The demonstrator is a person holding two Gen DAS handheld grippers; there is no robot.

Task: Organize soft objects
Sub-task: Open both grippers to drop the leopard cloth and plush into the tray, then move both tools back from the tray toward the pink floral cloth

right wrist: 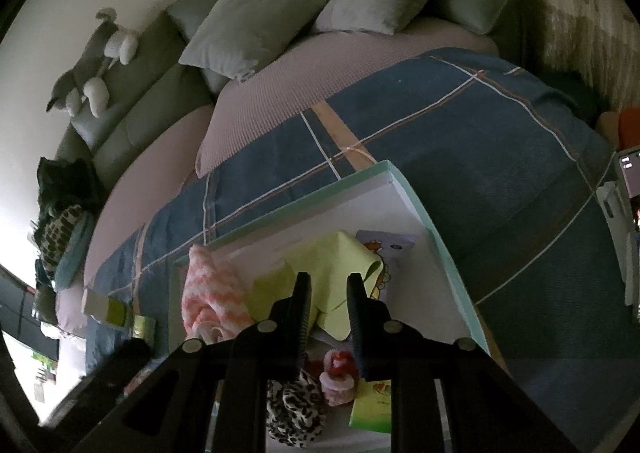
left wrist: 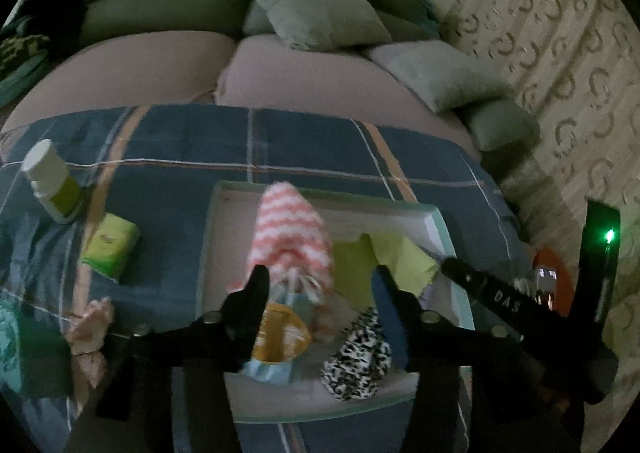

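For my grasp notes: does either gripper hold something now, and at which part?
Neither appears to hold anything. The left gripper is open above the pink-and-white fuzzy sock; the right gripper is open over the yellow-green cloth.

Two matte black plastic handheld grippers, the left gripper [left wrist: 318,285] and right gripper [right wrist: 328,293], each carry flat tapered fingers, angular struts and round silver pivot screws; pale lettering marks one black bar in the left view.
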